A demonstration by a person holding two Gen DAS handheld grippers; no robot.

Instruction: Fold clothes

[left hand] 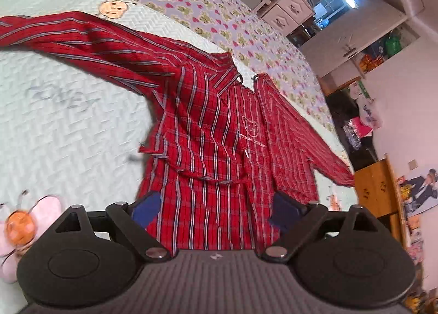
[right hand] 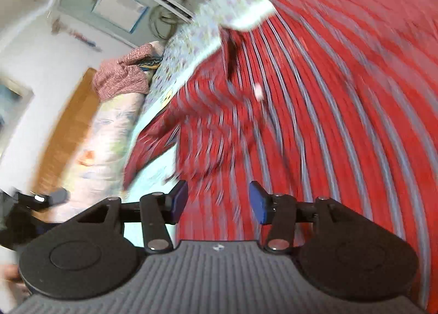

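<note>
A red striped shirt (left hand: 213,133) with a small white bear print lies spread on the bed, one sleeve stretched out to the upper left and the other to the right. My left gripper (left hand: 216,211) hovers above the shirt's lower hem with its blue pads wide apart and nothing between them. In the right wrist view the same red shirt (right hand: 314,100) fills the right half, blurred by motion. My right gripper (right hand: 219,203) hangs over the shirt's edge, its blue pads apart and gripping nothing.
The bed carries a pale green quilt (left hand: 54,127) and a heart-patterned sheet (left hand: 191,4). A white cabinet (left hand: 342,18) and a wooden cupboard (left hand: 380,190) stand beyond the bed. A pink cloth bundle (right hand: 120,75) lies on rolled bedding near a wooden door (right hand: 65,127).
</note>
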